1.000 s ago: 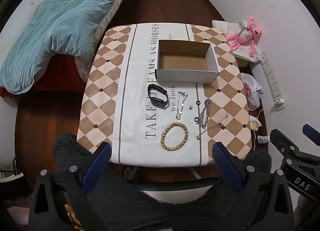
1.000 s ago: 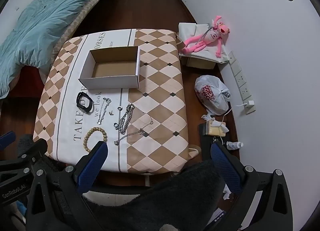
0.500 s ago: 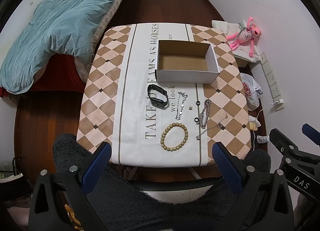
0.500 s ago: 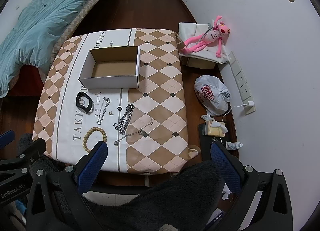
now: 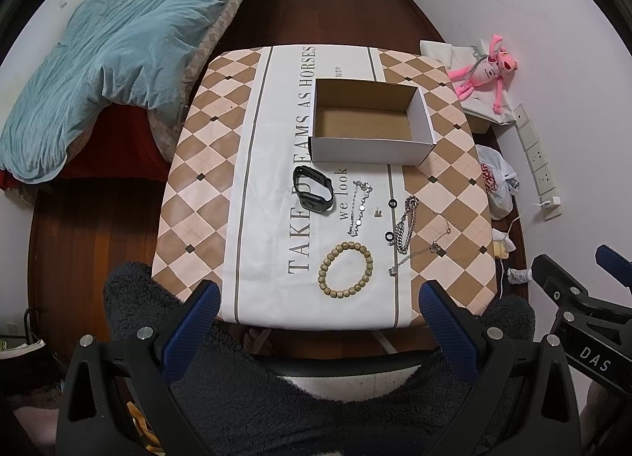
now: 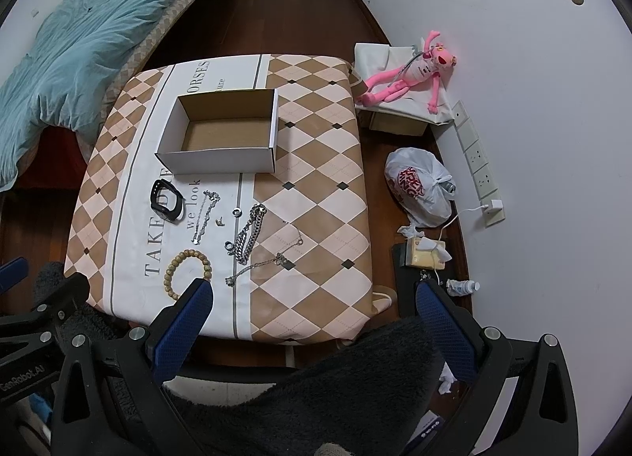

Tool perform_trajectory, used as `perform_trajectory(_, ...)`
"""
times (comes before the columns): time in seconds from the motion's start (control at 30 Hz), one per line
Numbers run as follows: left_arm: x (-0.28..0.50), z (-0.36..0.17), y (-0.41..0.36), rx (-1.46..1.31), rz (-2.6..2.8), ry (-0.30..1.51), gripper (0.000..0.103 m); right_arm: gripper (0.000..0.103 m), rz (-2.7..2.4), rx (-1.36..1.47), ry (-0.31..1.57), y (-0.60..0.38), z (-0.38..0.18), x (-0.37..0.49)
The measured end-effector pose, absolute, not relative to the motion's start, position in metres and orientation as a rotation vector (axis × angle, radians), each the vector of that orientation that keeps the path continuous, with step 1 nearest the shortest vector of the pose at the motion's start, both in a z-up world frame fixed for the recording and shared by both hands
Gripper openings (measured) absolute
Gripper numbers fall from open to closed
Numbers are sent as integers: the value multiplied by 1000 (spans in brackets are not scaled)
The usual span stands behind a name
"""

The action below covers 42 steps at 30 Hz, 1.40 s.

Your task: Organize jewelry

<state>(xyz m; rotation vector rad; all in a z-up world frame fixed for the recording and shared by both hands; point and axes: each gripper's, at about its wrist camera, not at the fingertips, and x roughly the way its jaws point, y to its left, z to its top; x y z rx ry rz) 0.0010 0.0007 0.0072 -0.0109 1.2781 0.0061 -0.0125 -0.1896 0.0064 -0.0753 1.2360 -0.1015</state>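
- Left wrist view: left gripper (image 5: 316,308) spread wide above the near table edge; round wooden bead bracelet (image 5: 346,270) lies just ahead, empty white cardboard box (image 5: 370,125) beyond.
- Right wrist view: right gripper (image 6: 314,308) gaping too, nothing held; thick silver chain (image 6: 249,234) sits between black smartwatch (image 6: 166,201) and checked tablecloth (image 6: 316,164).

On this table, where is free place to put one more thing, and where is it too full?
Free: the checked cloth right of the box, the left checked strip, and the box's bare floor. Crowded: between the box and the near edge, where the watch, bead bracelet and chains lie close together.
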Motion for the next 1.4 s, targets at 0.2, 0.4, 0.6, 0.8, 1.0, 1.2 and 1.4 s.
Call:
perform_trajectory(0.2, 2, 7, 3, -15, 6, 1279, 103, 103, -100, -74, 1237, -188, 6, -12)
perform_trajectory(0.4, 0, 6, 5, -17, 4, 1271, 103, 103, -101, -76, 1236, -188, 5, -11)
perform_trajectory(0.6, 0, 6, 5, -18, 4, 1270, 103, 103, -101, -75, 1237, -188, 6, -11)
perform_trajectory(0.8, 0, 6, 5, -17, 4, 1271, 103, 103, -100, -76, 1238, -189, 6, -11)
perform_trajectory(1.0, 0, 7, 6, -19, 3, 1272, 103, 103, -100, -75, 1237, -189, 6, -10)
perform_trajectory(1.2, 0, 7, 6, -19, 3, 1273, 103, 103, -95, -78, 1238, -184, 4, -10)
perform_trajectory(1.4, 1, 7, 6, -19, 2, 1272, 103, 103, -96, -77, 1238, -184, 4, -10)
